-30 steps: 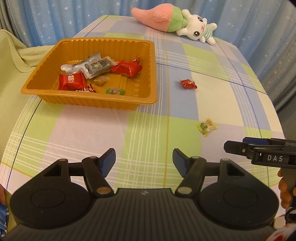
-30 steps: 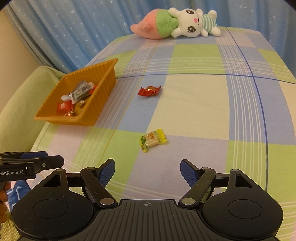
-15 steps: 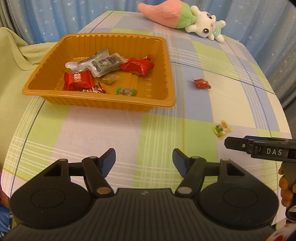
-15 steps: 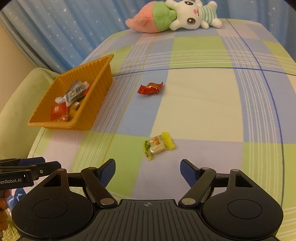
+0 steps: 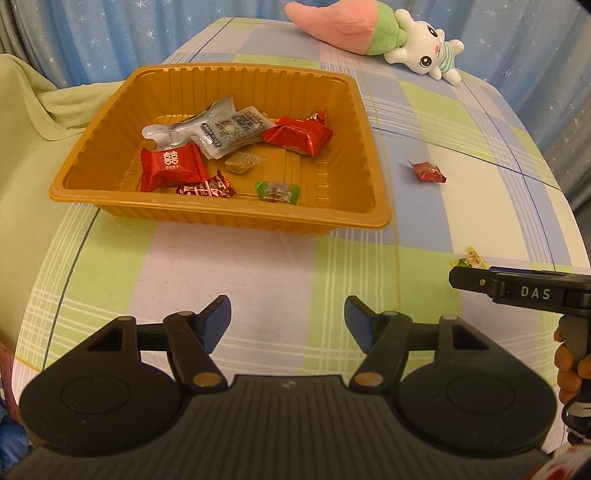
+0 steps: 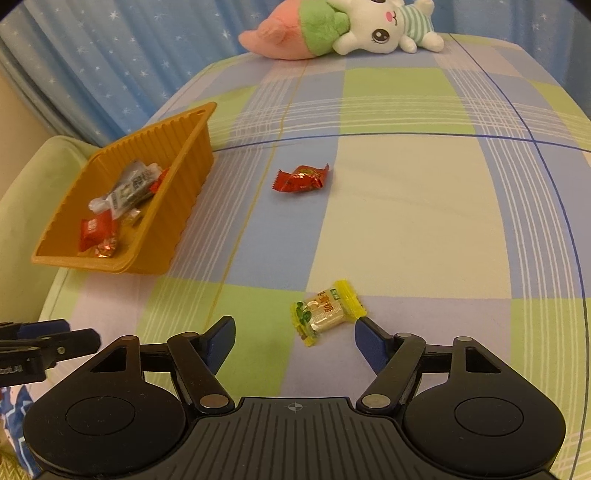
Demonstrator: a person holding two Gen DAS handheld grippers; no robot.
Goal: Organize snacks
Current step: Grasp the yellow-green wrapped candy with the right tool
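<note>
The right gripper (image 6: 294,338) is hanging low over the checked tablecloth (image 6: 406,221) covering the bench, its fingers (image 6: 221,341) released but just having been narrowing, with the yellow-wrapped candy (image 6: 327,312) lying just ahead of the tips and not yet gripped; the right fingertip is sitting just beside the wrapper's yellow end. A red-wrapped candy (image 6: 302,178) is lying farther off on the cloth, between the yellow one and the plush bunny (image 6: 373,27) at the far edge.

The left gripper (image 5: 287,319) is hovering over bare cloth in front of the orange plastic tray (image 5: 229,218), its fingers (image 5: 216,321) standing apart and grasping nothing. The tray is holding several snacks: a red packet with white characters (image 5: 171,170), a silver pouch (image 5: 207,127), a larger red foil packet (image 5: 298,134), a small green candy (image 5: 277,191) and a few smaller sweets. A green cloth (image 5: 26,122) is lying beside the tray at the left.
</note>
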